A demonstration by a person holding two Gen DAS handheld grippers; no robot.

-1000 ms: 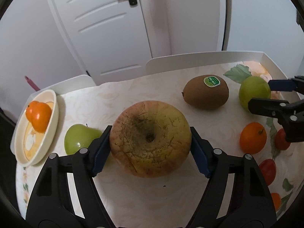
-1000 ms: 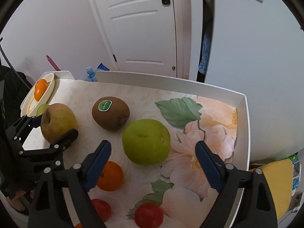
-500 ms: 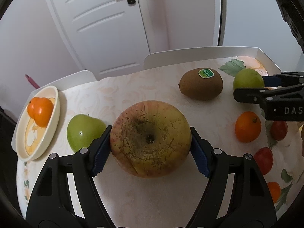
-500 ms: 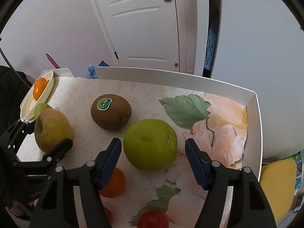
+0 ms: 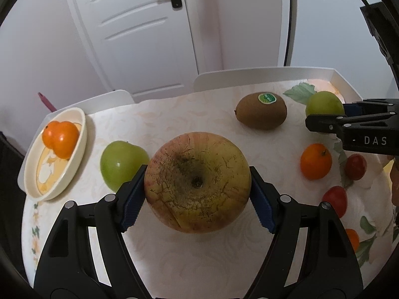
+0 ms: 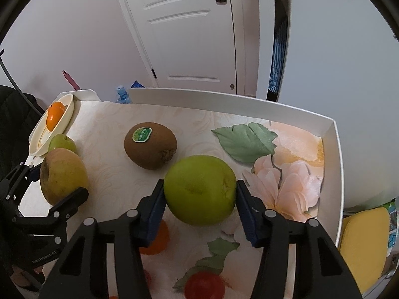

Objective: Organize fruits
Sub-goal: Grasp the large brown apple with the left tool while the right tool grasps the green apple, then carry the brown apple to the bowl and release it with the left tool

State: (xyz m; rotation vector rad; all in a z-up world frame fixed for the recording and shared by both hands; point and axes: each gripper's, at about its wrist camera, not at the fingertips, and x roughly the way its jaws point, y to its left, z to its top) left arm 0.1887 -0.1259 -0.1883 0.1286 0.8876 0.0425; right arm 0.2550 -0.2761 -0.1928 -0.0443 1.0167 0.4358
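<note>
My left gripper (image 5: 197, 174) is shut on a large russet yellow-red apple (image 5: 199, 199), pads pressed on both its sides just over the floral table cover. In the right wrist view the same apple (image 6: 62, 174) shows at the left. My right gripper (image 6: 199, 186) is closing its jaws around a round green fruit (image 6: 199, 199), and both blue pads touch its sides. Between the two grippers lies a brown kiwi (image 6: 149, 147) with a green sticker. A cream plate (image 5: 83, 129) at the far left holds an orange fruit (image 5: 59, 137).
A green apple (image 5: 119, 164) lies beside the plate. A small orange (image 5: 315, 160) and red tomatoes (image 5: 355, 163) sit at the right. The white raised table rim (image 6: 336, 162) borders the right and back. A yellow object (image 6: 361, 244) lies beyond the rim.
The right gripper's jaws have narrowed from wide apart until the pads meet the green fruit. The left gripper keeps hold of the russet apple with barely any shift.
</note>
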